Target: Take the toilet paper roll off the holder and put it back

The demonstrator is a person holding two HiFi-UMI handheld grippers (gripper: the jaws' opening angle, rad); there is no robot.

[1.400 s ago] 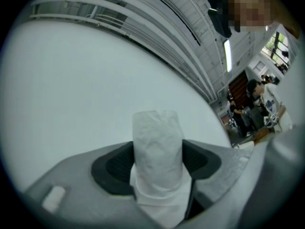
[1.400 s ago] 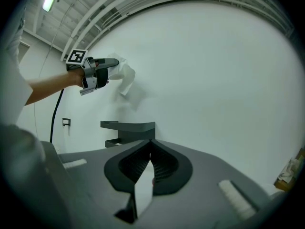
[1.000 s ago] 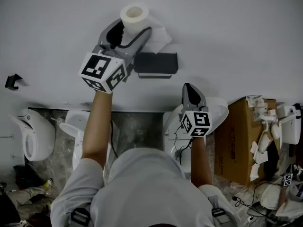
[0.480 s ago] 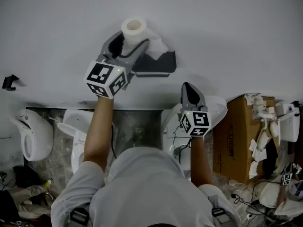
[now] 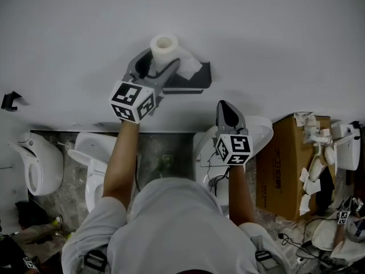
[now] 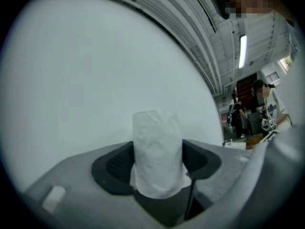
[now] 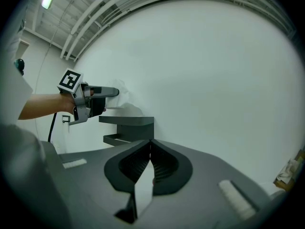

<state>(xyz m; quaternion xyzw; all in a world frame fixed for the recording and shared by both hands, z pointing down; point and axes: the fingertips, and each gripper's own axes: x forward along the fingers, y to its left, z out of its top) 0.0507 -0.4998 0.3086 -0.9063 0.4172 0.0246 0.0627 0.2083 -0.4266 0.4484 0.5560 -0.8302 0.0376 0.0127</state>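
So the left gripper (image 5: 153, 68) has the toilet paper roll (image 5: 164, 44) clamped between its jaws. They're spread pretty wide, since the roll fills the whole gap, and in the left gripper view the pads press on both of its sides, with the roll (image 6: 157, 151) standing upright. It's held up against the white wall (image 5: 274, 33), right at the left end of the dark holder (image 5: 193, 80), and a loose sheet hangs off the roll toward the holder's top. Can't tell if the roll is actually touching the holder or just beside it. The right gripper (image 5: 229, 114) sits lower and to the right, well apart from the holder, jaws closed together with nothing in them. A cardboard box (image 5: 288, 164) stands on the floor, far right.
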